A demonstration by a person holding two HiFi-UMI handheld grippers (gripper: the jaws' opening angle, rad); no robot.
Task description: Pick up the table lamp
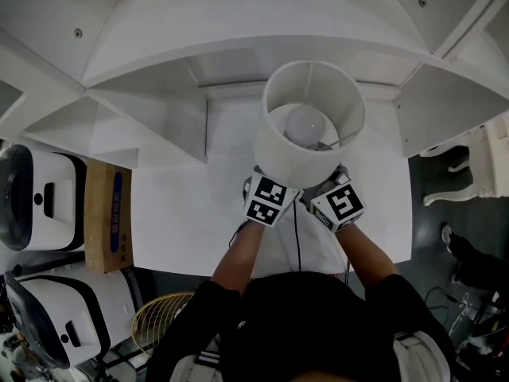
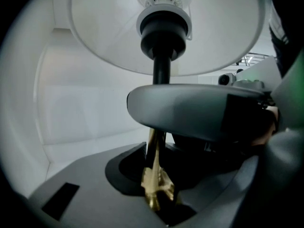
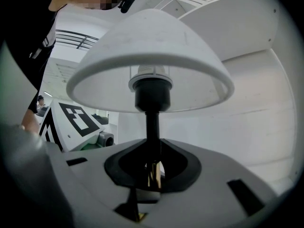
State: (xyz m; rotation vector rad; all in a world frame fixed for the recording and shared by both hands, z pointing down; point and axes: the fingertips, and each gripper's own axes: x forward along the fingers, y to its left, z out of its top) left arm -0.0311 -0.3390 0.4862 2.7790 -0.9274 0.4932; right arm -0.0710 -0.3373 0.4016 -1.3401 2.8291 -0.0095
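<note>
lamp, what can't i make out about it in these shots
base: head view, under the shade; gripper views, behind the jaws.
whether the lamp touches the table: no view shows its foot.
cord end: head view, runs under the person.

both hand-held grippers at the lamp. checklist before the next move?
1. Right hand-held gripper closed on the stem: ok.
2. Left hand-held gripper closed on the stem's brass part: ok.
3. Lamp upright: ok, the stem stands vertical in both gripper views.
4. Cord free to follow: cannot tell, its far end is hidden behind the person.
5. Base clear of the table: cannot tell, the shade hides it.
</note>
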